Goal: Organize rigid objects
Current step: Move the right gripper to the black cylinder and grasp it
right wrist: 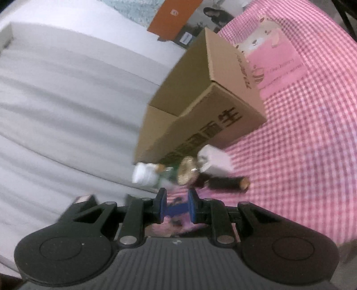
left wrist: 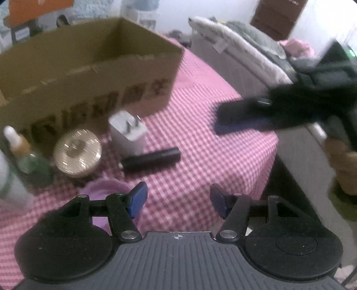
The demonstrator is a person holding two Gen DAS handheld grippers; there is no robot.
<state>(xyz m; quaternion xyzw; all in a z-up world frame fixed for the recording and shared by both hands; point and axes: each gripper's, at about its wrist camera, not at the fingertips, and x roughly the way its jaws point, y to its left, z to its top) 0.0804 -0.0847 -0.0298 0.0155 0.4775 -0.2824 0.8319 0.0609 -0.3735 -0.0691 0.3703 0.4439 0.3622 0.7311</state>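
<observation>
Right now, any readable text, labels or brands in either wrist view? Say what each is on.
"生": last dark printed character on the cardboard box long side, right wrist view; the characters before it are blurred.
Same print in the left wrist view: too blurred to read.
Box end panel print: too small to read.
Pink cartoon panel on the checkered cloth: lines of lettering, unreadable.
Orange box: small logo, unreadable.

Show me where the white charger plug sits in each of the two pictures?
Left wrist view: charger left of centre, prongs up, in front of the cardboard box.
Right wrist view: charger just right of centre, below the box.
Shared landmark: the gold round tin beside it.
</observation>
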